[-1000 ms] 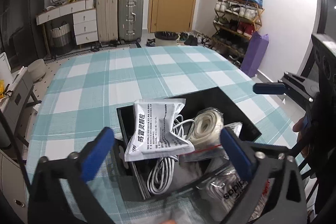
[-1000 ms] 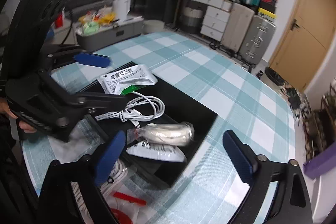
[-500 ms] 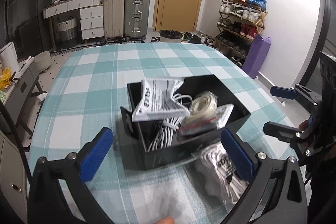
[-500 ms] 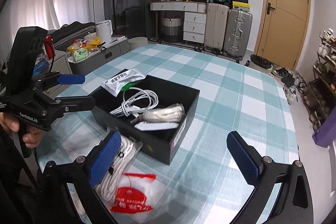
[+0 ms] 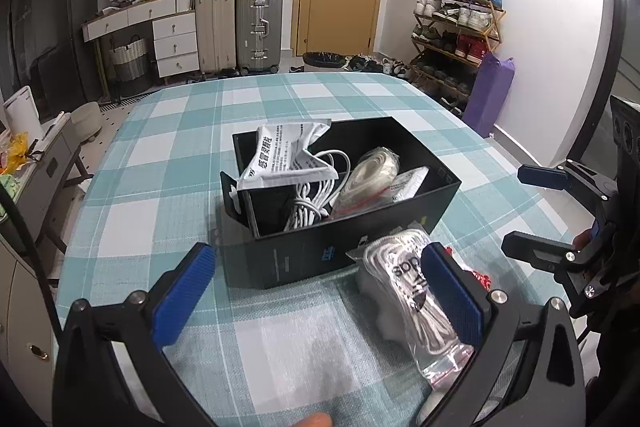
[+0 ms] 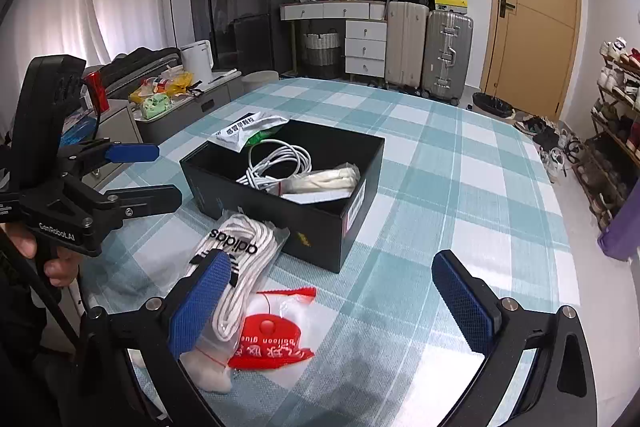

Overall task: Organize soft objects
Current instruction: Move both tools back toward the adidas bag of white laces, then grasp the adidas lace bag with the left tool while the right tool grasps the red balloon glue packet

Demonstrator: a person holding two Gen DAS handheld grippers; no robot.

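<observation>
A black box (image 5: 352, 227) sits on a table with a blue and white checked cloth (image 6: 460, 187). Inside the box lie a white cable (image 6: 280, 163), a rolled-up cream cloth in a clear wrap (image 6: 328, 181) and a flat white packet (image 5: 408, 183). A grey pouch with writing (image 5: 286, 155) leans over one corner of the box.

Just in front of the box, on the cloth, lies a clear bag of white rope (image 6: 240, 267). Touching it is a red and white packet (image 6: 272, 335).

The left gripper (image 5: 316, 295) is spread wide with nothing in it. The right gripper (image 6: 332, 295) is wide open too, and it has just been opening; nothing is between its blue pads.
</observation>
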